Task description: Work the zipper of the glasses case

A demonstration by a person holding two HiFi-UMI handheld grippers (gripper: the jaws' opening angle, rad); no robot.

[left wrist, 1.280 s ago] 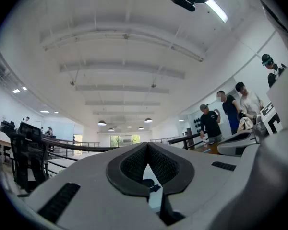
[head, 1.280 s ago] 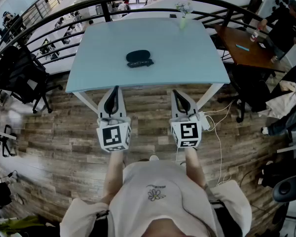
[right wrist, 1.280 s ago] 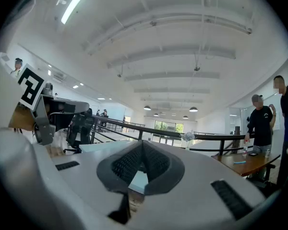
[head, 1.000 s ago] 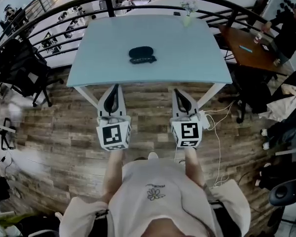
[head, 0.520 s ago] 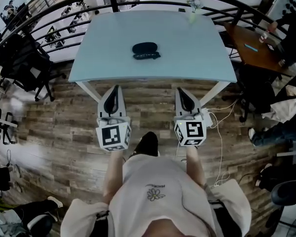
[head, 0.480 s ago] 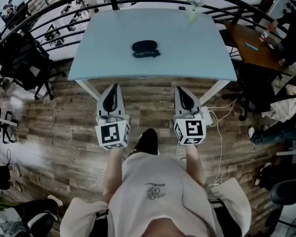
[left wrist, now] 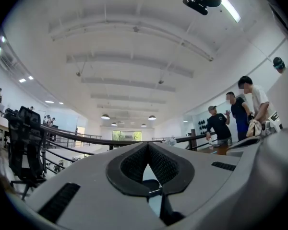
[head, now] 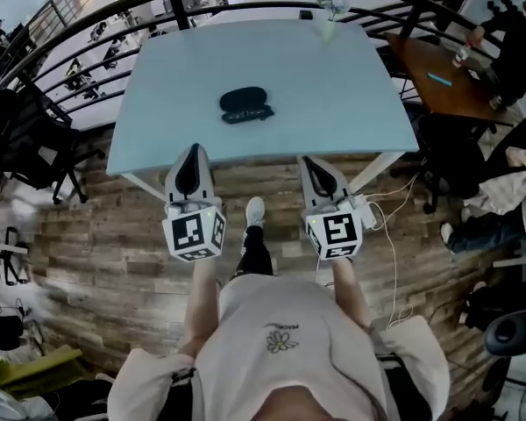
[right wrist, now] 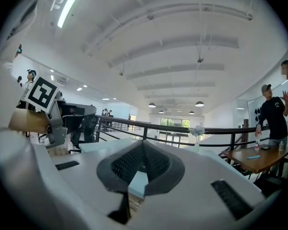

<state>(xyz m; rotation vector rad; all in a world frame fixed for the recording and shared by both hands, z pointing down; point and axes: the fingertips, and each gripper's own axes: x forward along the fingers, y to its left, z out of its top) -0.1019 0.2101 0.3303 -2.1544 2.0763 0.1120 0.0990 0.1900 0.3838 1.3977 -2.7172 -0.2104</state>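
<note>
Task not started: glasses case (head: 244, 100) lies untouched at upper centre of table (head: 351, 86); left gripper (head: 188, 167) and right gripper (head: 316, 172) both closed, empty, below the table edge.

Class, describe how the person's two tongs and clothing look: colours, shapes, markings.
The left tongs and right tongs are pale grey tapering shells with dark textured pads. Each carries a white cube with black square markers. The person wears a white short-sleeved shirt with a small flower print.
</note>
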